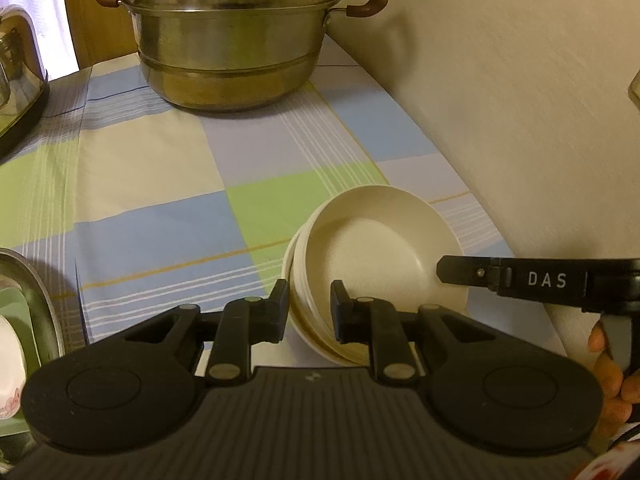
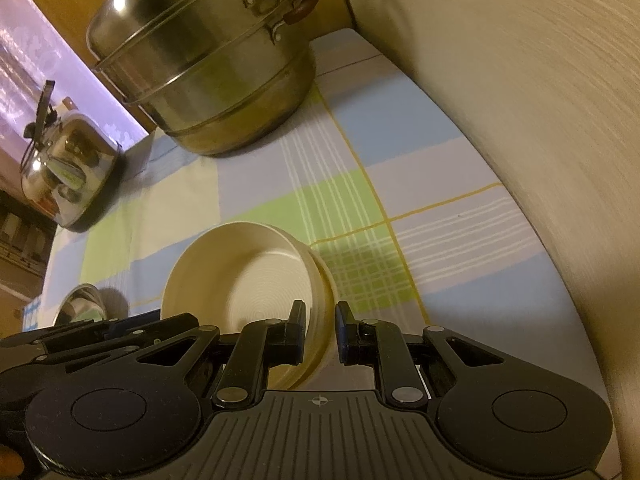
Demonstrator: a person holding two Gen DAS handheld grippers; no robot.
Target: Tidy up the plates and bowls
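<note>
A stack of nested cream bowls point(image 1: 368, 248) sits low over the checked tablecloth point(image 1: 168, 184), near the wall. My left gripper point(image 1: 310, 308) is shut on the stack's near-left rim, one pad inside and one outside. In the left wrist view my right gripper point(image 1: 450, 272) reaches in from the right onto the opposite rim. The right wrist view shows the same bowls point(image 2: 248, 272) with my right gripper point(image 2: 322, 332) shut on their rim. The left gripper point(image 2: 80, 332) shows at the lower left of that view. The stack looks tilted in both views.
A tall steel steamer pot point(image 1: 228, 40) stands at the back of the cloth. A shiny kettle point(image 2: 68, 172) is at the far left. A steel tray point(image 1: 40, 300) holding dishes lies at the left edge. The pale wall point(image 1: 520, 120) bounds the right side.
</note>
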